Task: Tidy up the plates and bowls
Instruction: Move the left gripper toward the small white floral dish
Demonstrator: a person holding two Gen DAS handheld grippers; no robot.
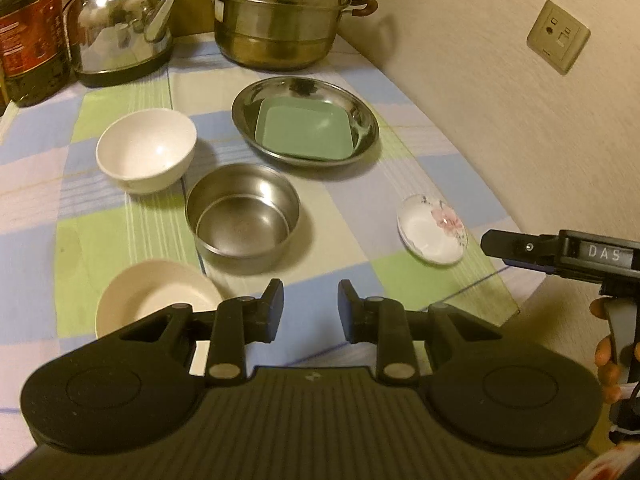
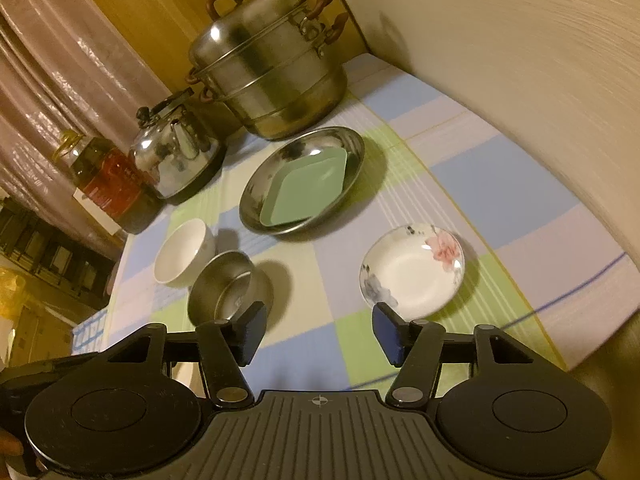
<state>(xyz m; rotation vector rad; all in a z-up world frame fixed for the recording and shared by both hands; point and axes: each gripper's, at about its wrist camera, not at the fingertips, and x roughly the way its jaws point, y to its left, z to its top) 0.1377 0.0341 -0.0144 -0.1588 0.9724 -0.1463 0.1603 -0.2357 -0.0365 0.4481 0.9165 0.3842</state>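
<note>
A steel plate [image 1: 280, 90] [image 2: 272, 168] at the back holds a green square dish [image 1: 304, 130] [image 2: 308, 188]. In front of it stand a white bowl [image 1: 146, 150] [image 2: 184, 252] and a steel bowl [image 1: 242, 216] [image 2: 224, 288]. A small flowered dish [image 1: 432, 228] [image 2: 412, 268] lies to the right. A cream dish [image 1: 148, 300] is partly hidden under my left gripper [image 1: 310, 308], which hovers open by a narrow gap with nothing between its fingers. My right gripper [image 2: 320, 332] [image 1: 492, 244] is open and empty, just short of the flowered dish.
A tiered steel steamer pot [image 1: 280, 20], a kettle [image 1: 120, 28] and an oil bottle [image 1: 28, 32] line the back of the checked tablecloth [image 1: 352, 208]. A wall with sockets [image 1: 558, 38] runs close along the right side. The table's near right edge lies by the flowered dish.
</note>
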